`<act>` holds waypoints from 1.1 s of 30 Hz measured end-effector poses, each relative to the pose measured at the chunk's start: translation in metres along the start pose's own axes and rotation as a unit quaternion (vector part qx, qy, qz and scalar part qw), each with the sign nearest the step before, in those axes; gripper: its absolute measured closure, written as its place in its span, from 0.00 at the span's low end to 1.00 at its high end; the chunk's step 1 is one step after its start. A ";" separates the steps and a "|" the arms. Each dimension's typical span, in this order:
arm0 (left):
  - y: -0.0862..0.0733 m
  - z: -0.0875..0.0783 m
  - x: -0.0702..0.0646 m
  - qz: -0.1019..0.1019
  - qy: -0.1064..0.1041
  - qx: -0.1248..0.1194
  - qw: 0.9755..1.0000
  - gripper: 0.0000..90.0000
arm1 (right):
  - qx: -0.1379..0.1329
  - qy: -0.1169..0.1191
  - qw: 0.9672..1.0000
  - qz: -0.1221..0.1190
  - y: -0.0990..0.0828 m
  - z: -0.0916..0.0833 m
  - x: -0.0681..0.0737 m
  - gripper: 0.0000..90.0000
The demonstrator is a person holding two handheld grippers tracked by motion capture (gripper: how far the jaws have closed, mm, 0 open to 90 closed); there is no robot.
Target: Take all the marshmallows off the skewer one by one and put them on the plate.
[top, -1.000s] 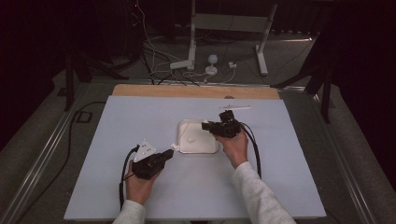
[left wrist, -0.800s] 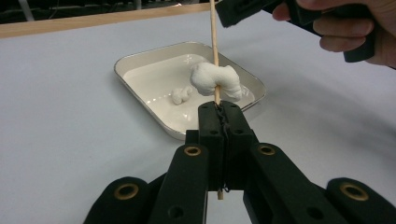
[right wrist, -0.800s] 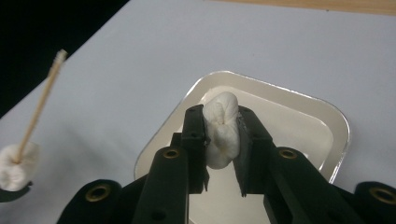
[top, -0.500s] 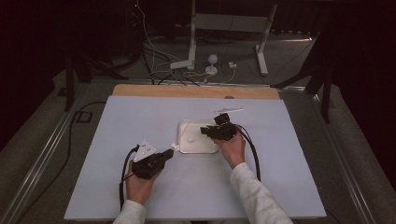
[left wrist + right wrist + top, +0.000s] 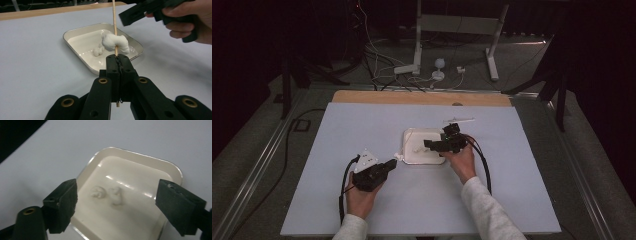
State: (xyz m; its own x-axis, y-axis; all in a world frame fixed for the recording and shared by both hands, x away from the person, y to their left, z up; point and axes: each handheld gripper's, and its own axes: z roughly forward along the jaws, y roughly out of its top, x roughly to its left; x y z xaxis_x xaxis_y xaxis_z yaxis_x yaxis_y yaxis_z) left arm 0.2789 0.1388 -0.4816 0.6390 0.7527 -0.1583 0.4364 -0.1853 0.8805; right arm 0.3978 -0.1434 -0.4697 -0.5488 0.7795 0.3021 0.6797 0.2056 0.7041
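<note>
The right gripper (image 5: 435,145) hovers over the white tray (image 5: 408,155) at table centre, jaws just sprung wide with nothing between them, its earlier grip over the tray let go. At seven o'clock, the left gripper (image 5: 117,58) clamps a wooden skewer (image 5: 114,22). The left gripper view shows a white marshmallow lump (image 5: 114,43) threaded on it; loose pieces (image 5: 107,193) lie in the tray.

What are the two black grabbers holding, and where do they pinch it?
The left gripper pinches a thin wooden stick near its lower end, below a white lump. The right gripper holds nothing; its jaws have just opened.
</note>
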 end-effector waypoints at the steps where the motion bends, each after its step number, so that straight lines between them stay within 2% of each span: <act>1: 0.000 0.000 0.000 0.000 0.001 0.000 1.000 1.00 | -0.006 0.011 1.000 -0.002 0.000 -0.004 0.004 0.17; 8: 0.000 0.001 0.000 -0.001 0.001 -0.001 1.000 1.00 | -0.020 0.040 0.999 -0.011 0.002 -0.015 0.016 0.15; 20: -0.001 0.002 -0.001 0.000 0.001 0.000 1.000 1.00 | -0.013 0.087 0.996 -0.025 0.001 -0.020 0.037 0.13; 29: -0.001 0.003 -0.002 0.003 -0.001 -0.001 1.000 1.00 | -0.003 0.131 0.991 -0.031 -0.001 -0.015 0.050 0.17; 33: 0.000 0.003 -0.003 0.004 -0.003 -0.003 1.000 1.00 | 0.006 0.149 0.988 -0.036 -0.003 -0.009 0.057 0.23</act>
State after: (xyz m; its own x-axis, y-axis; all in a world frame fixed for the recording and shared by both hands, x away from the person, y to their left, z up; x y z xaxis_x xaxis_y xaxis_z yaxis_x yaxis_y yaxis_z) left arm 0.2789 0.1343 -0.4830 0.6459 0.7478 -0.1540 0.4272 -0.1867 0.8847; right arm 0.3600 -0.1045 -0.4490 -0.7143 0.5532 0.4287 0.6380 0.2629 0.7238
